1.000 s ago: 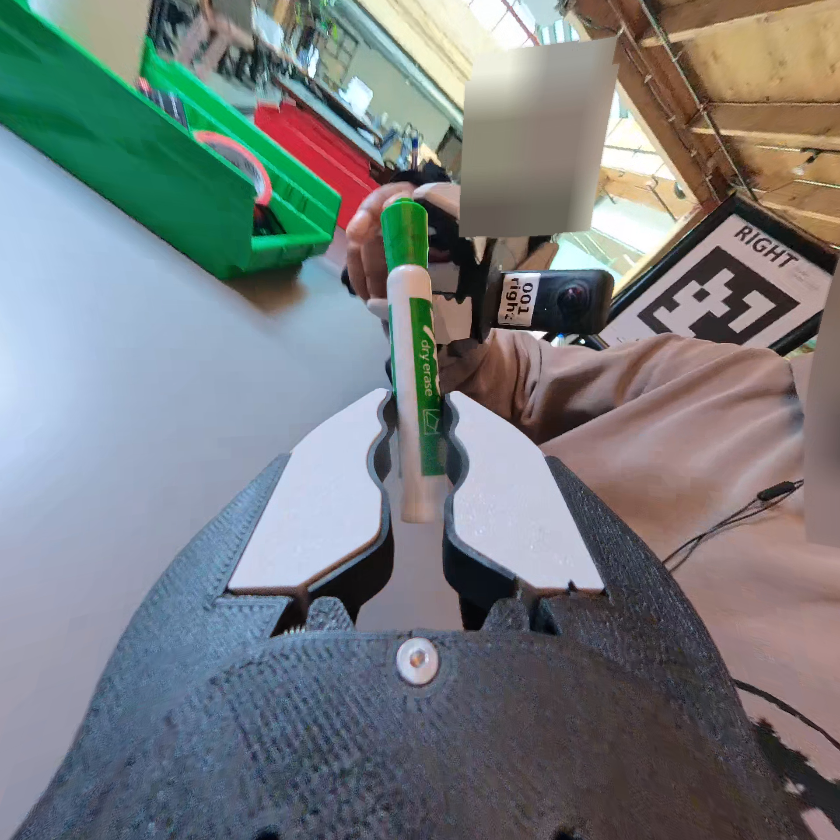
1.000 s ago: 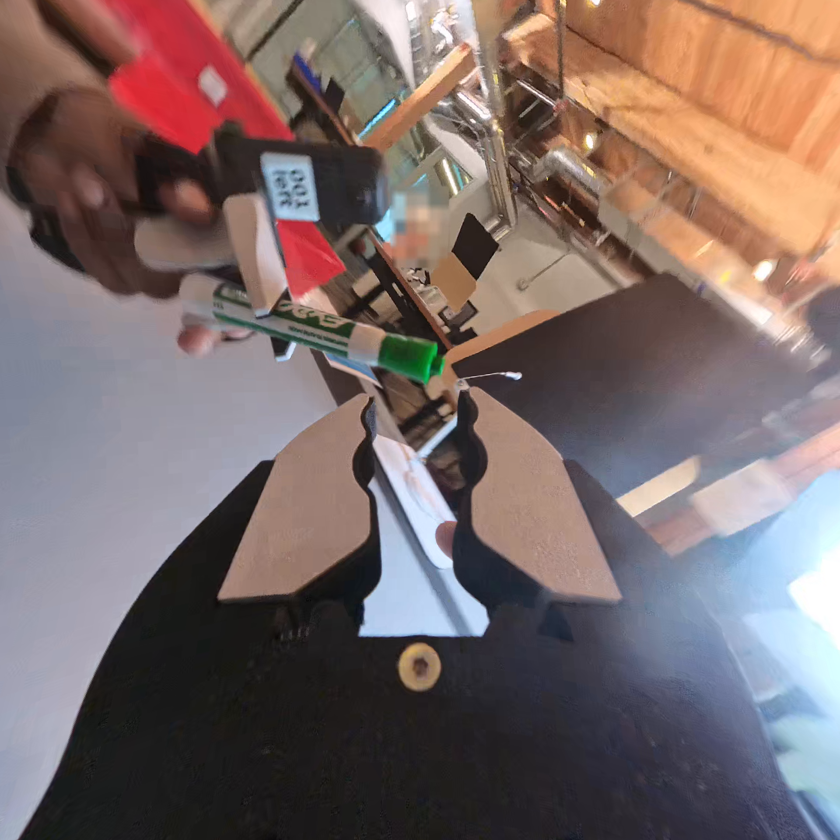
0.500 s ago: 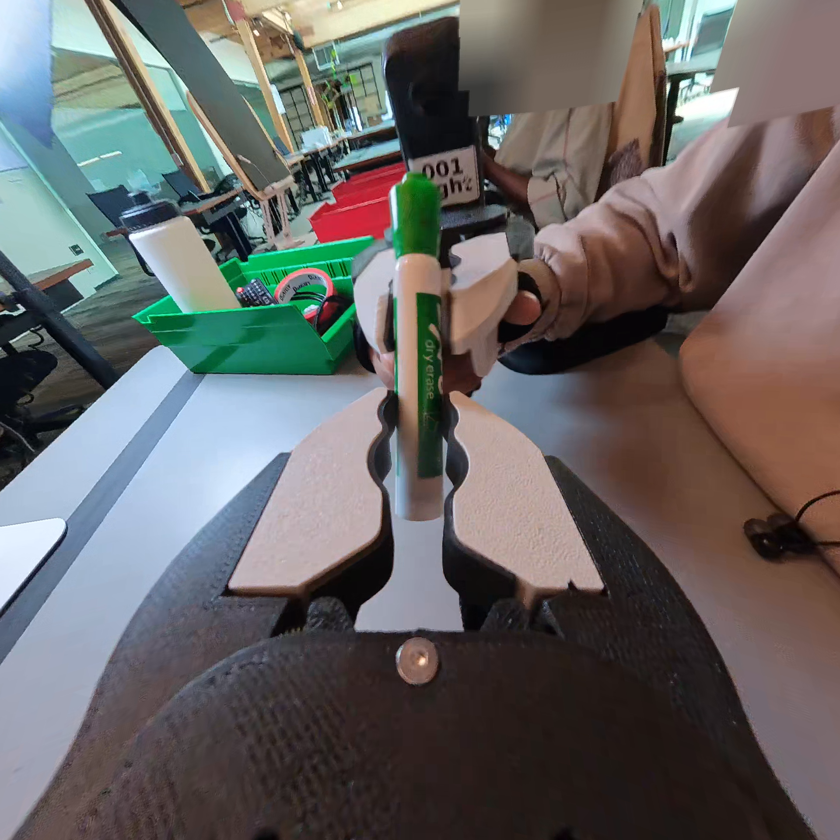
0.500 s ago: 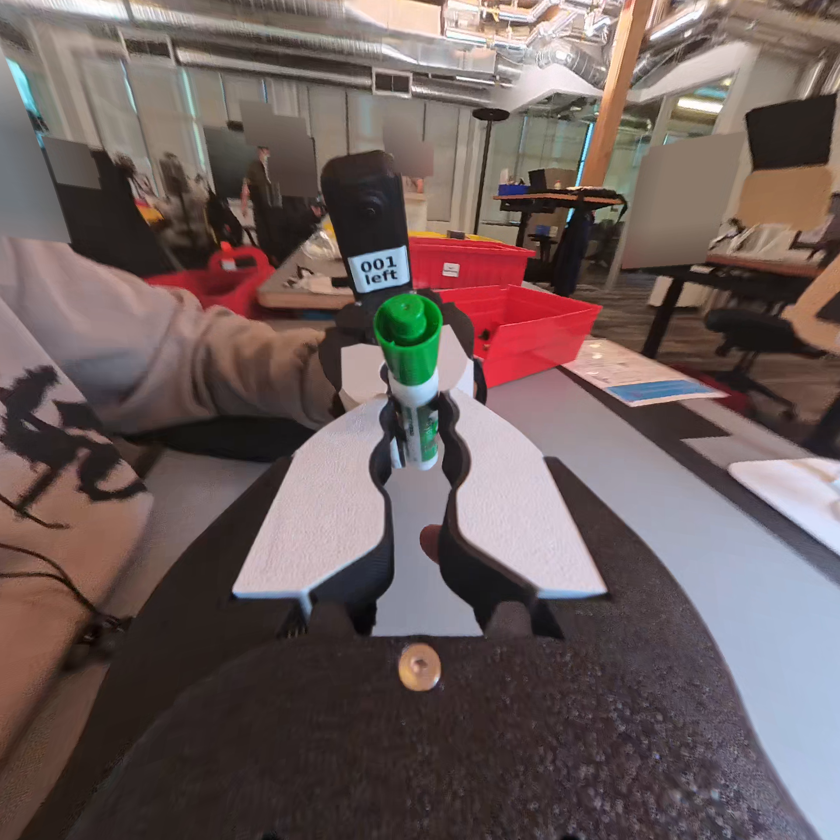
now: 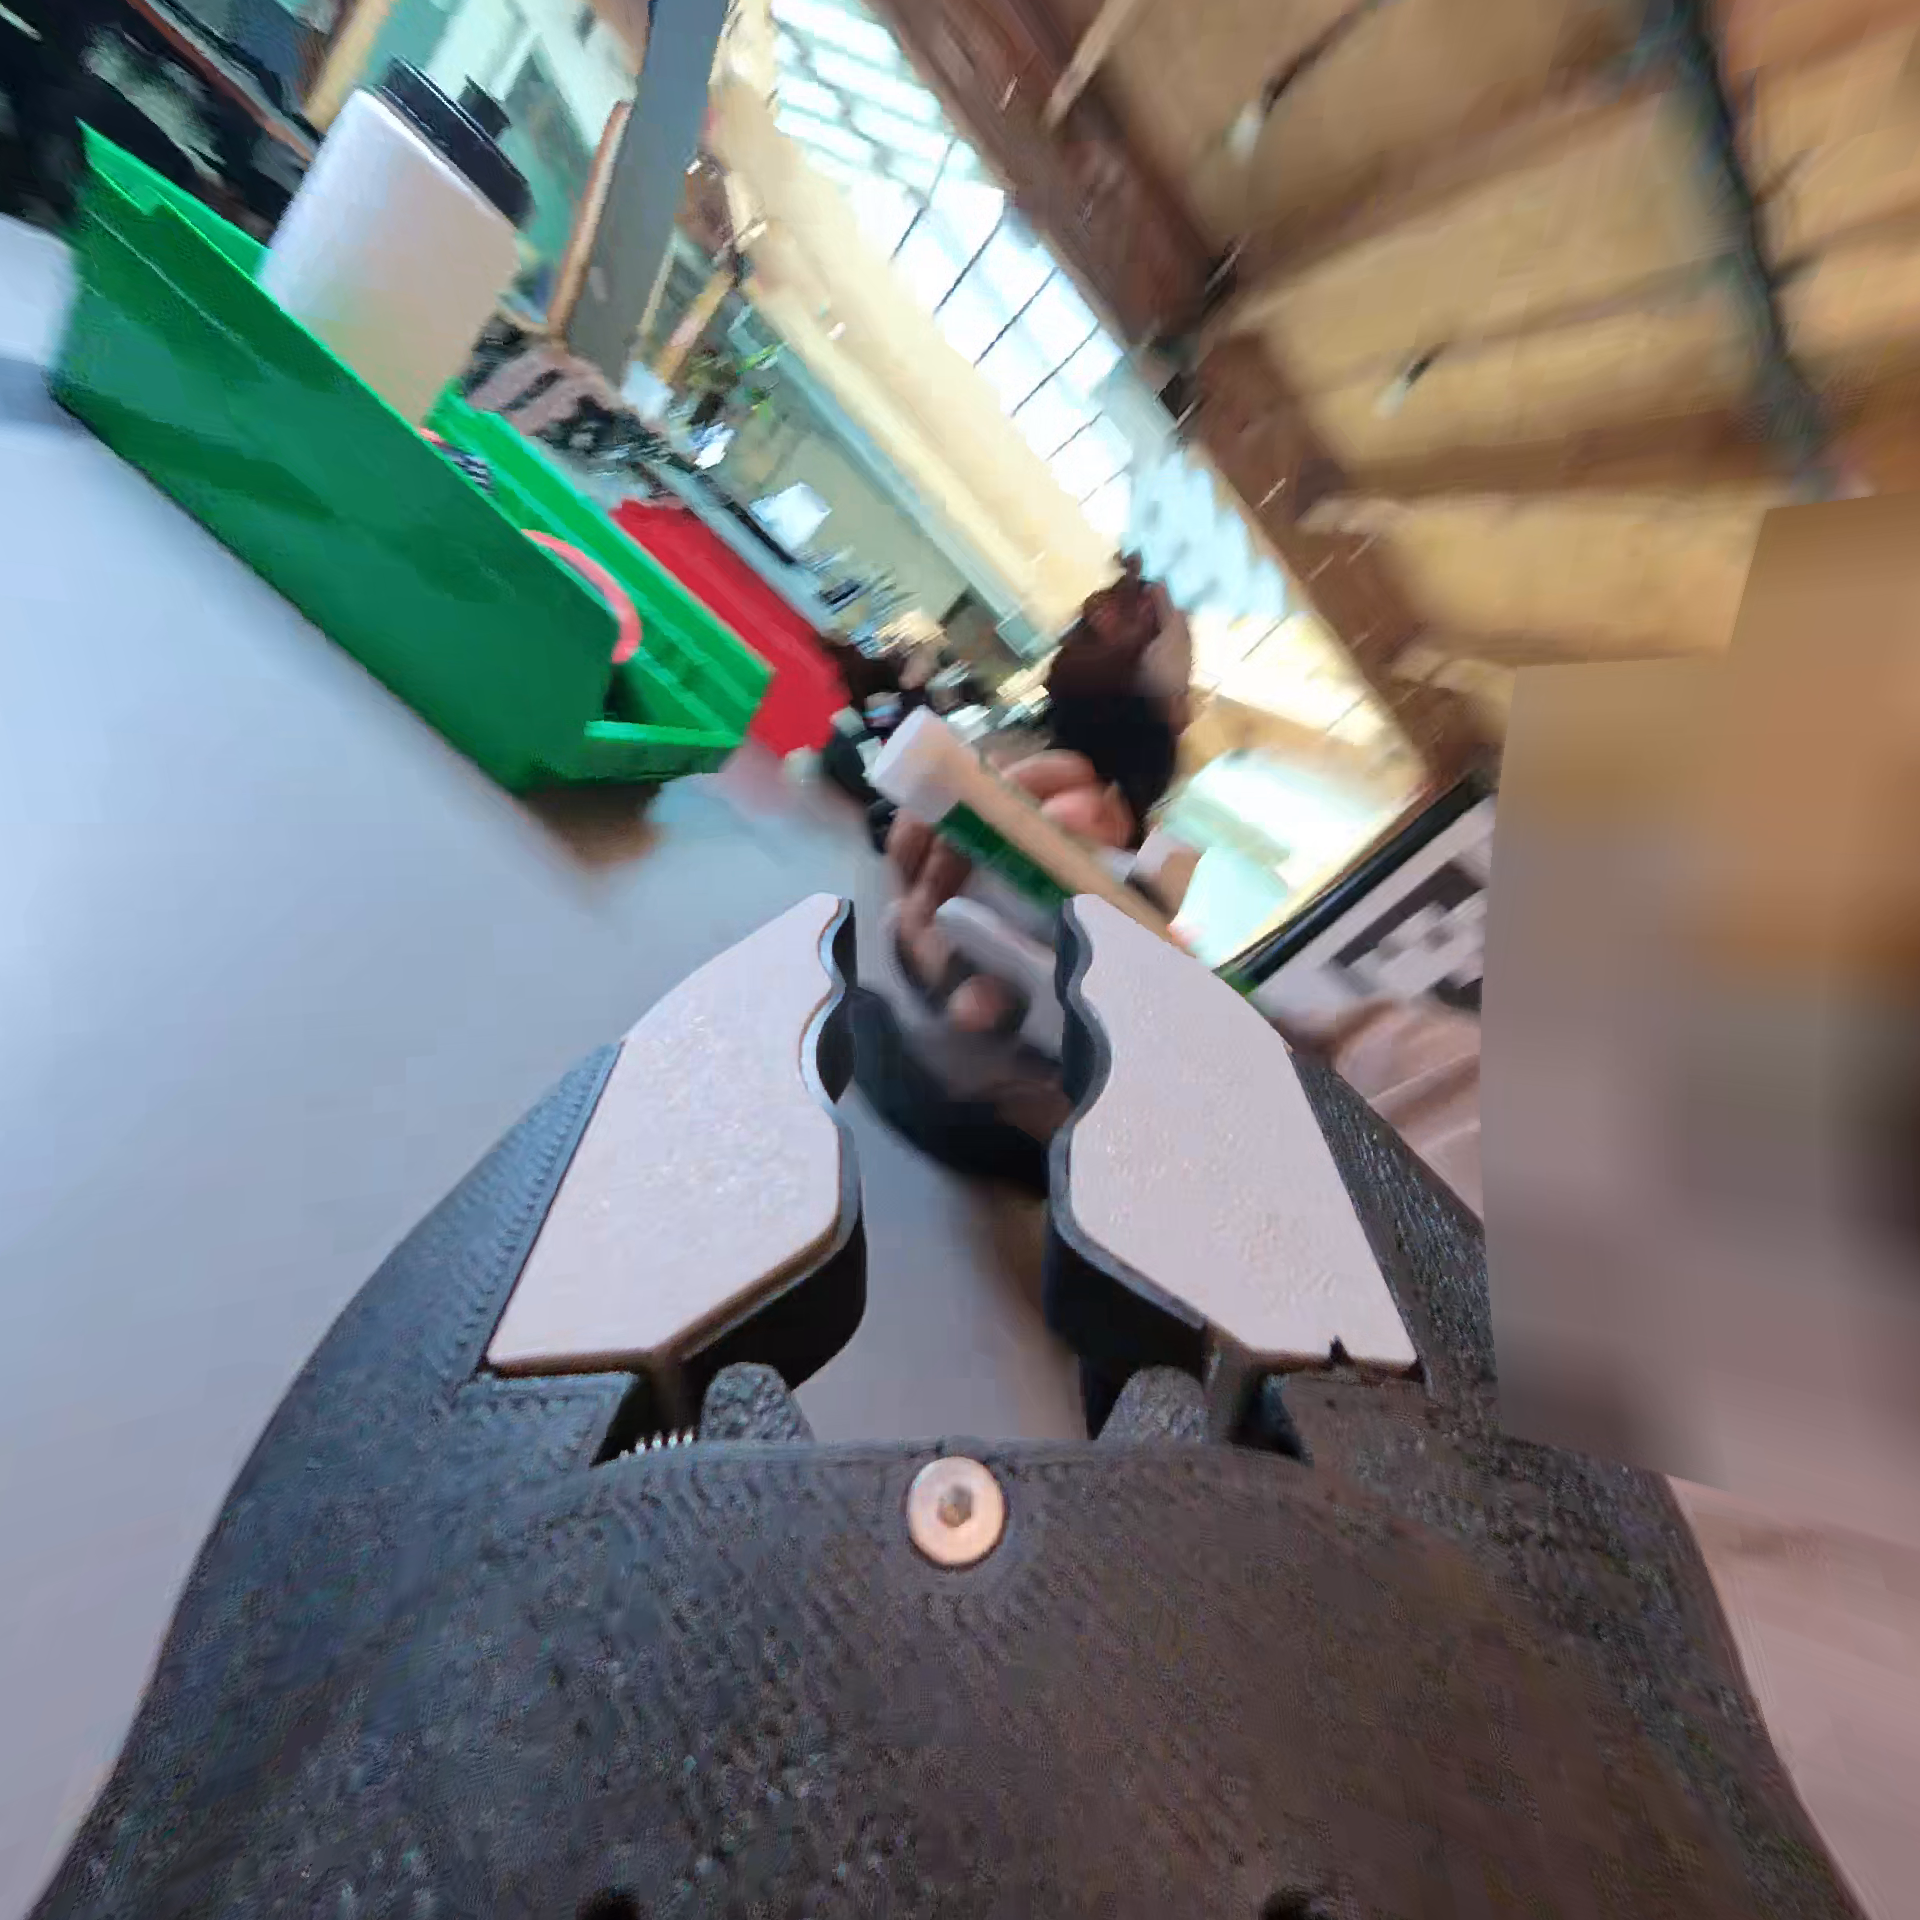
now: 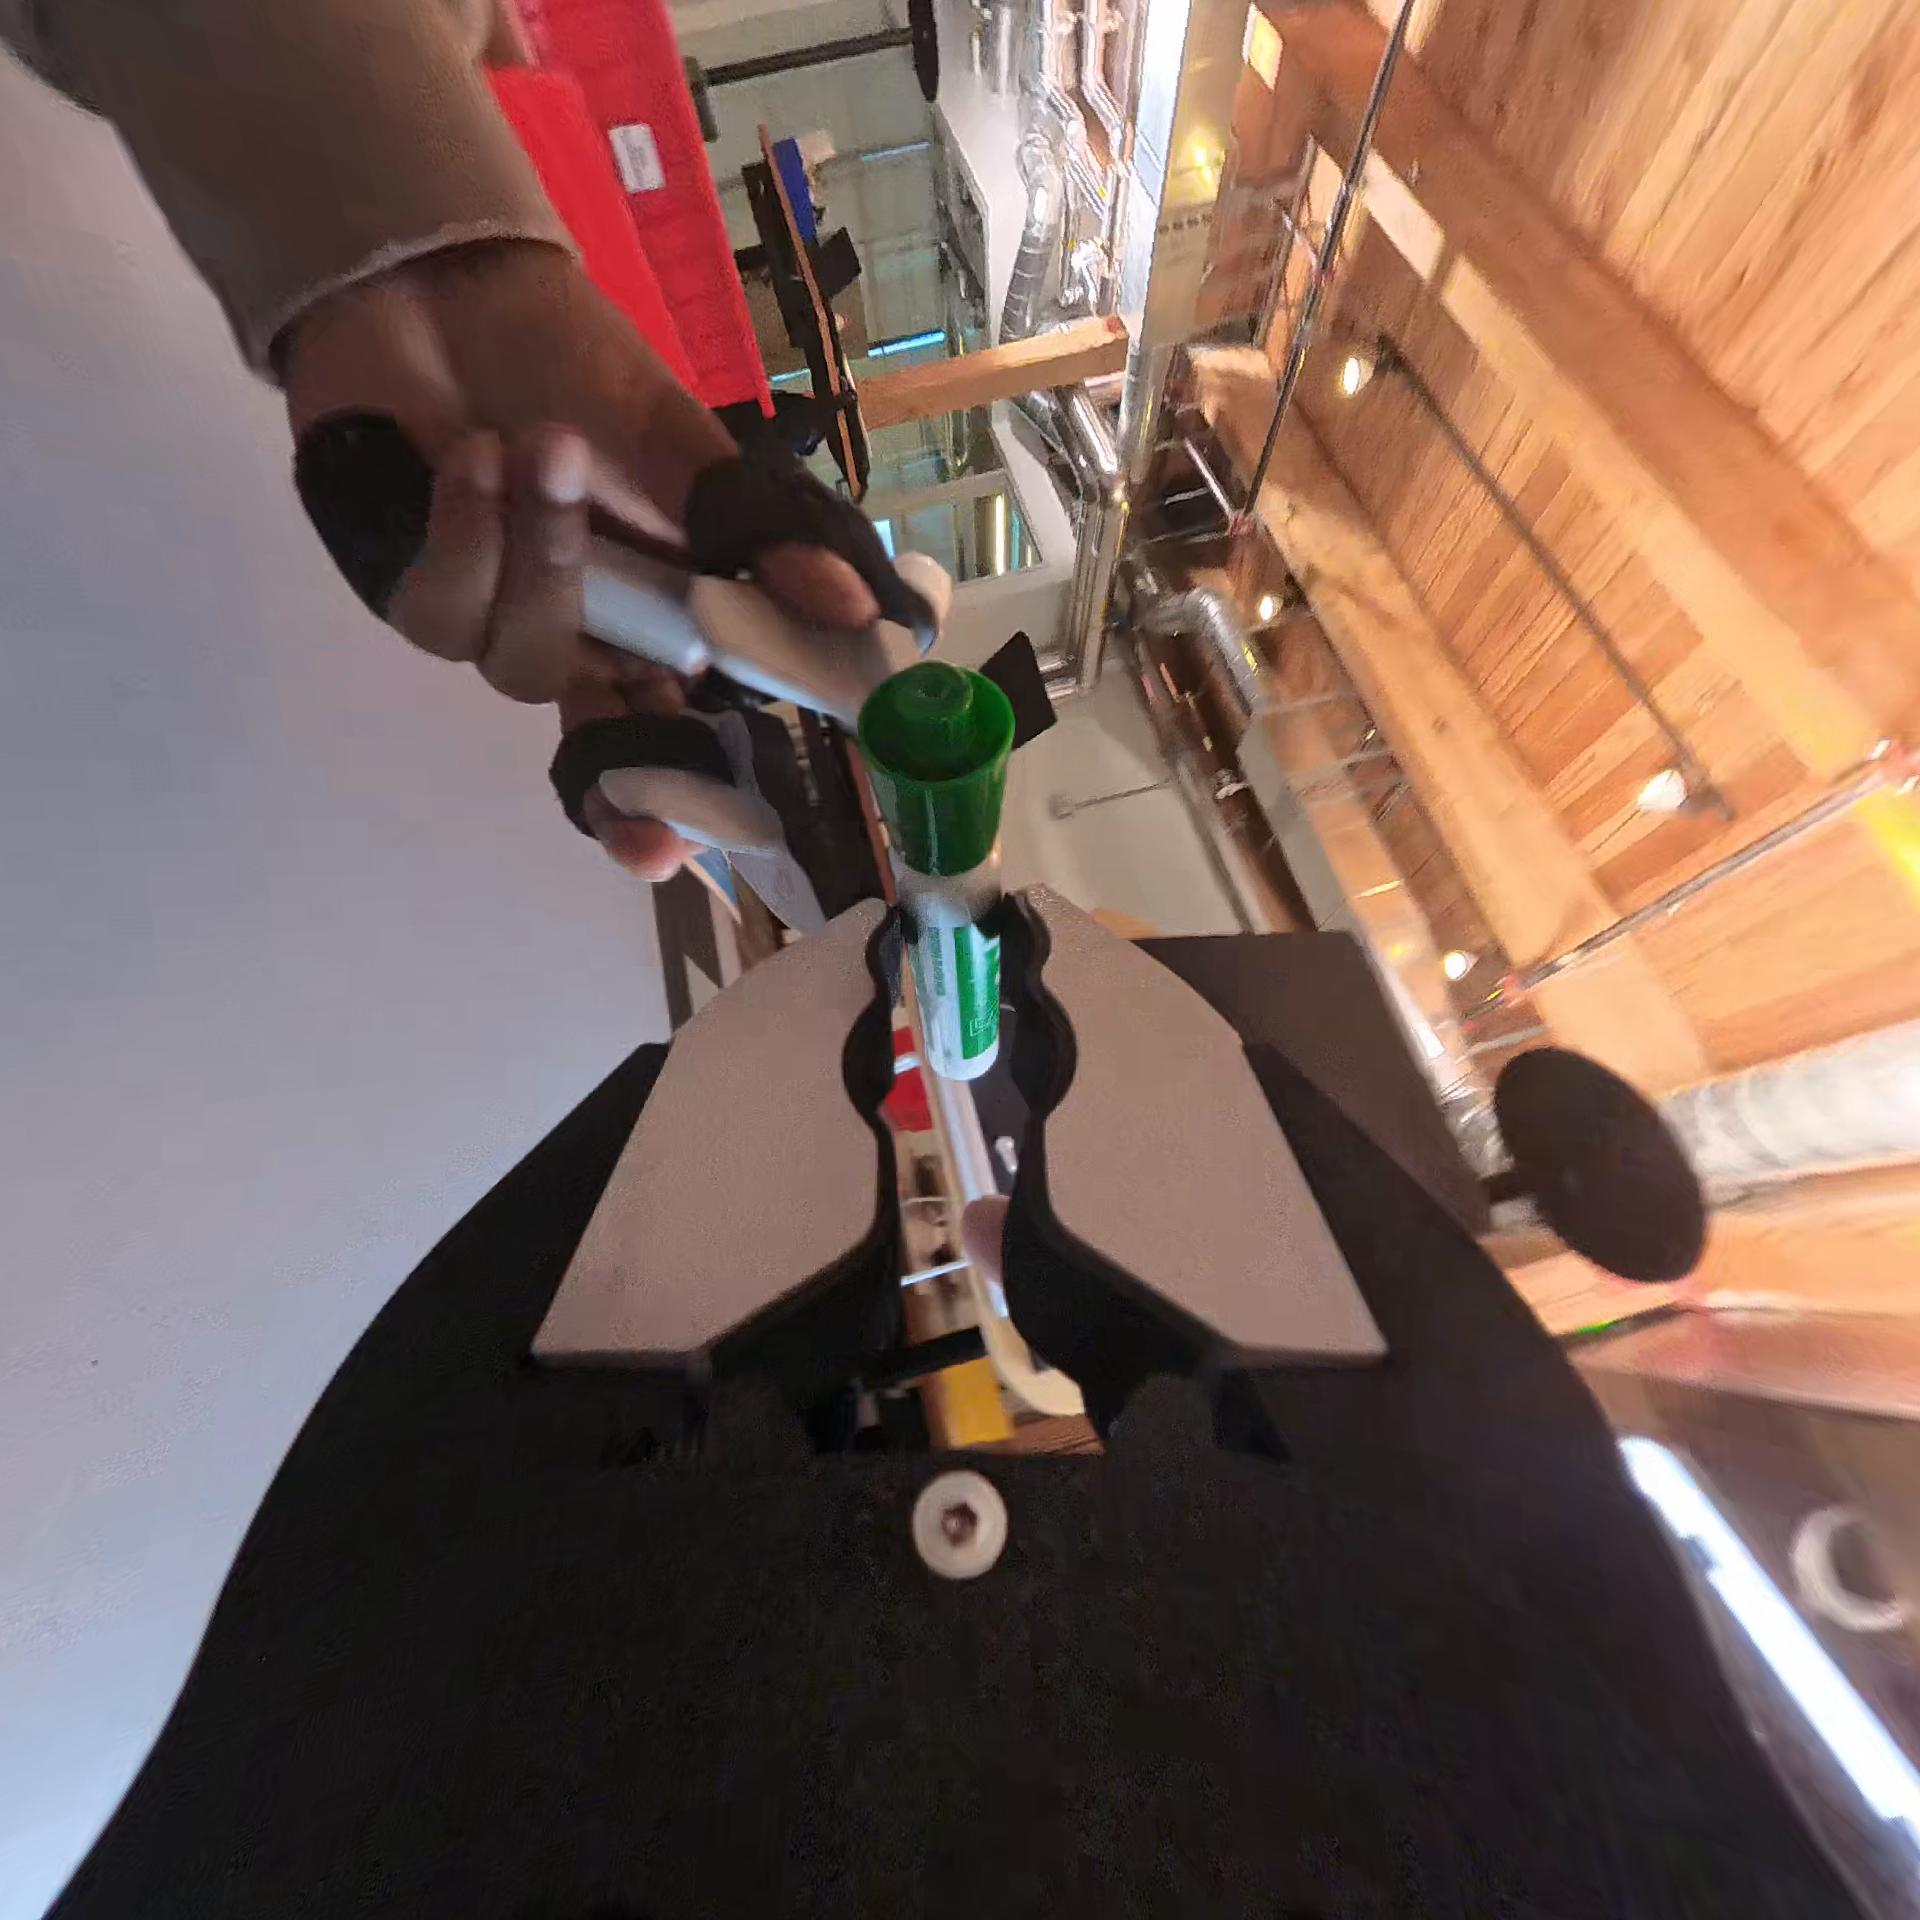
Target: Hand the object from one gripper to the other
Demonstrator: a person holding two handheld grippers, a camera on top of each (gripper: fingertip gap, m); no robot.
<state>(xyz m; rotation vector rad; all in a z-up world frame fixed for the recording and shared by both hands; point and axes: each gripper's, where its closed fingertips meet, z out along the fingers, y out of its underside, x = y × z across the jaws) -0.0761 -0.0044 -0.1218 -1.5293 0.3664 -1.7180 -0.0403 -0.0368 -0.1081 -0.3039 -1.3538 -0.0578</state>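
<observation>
Item: green-capped white dry-erase marker [image 6: 943,883], clamped near the tips of the right claw [image 6: 951,930]. Left claw [image 5: 956,935]: spread, empty, nearby. Advice: keep the squeeze firm; part the claws slowly.

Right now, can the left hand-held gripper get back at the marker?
Probably yes. The left hand-held gripper is open and empty, and the marker, clamped in the right hand-held gripper, lies just ahead with nothing between them.
</observation>
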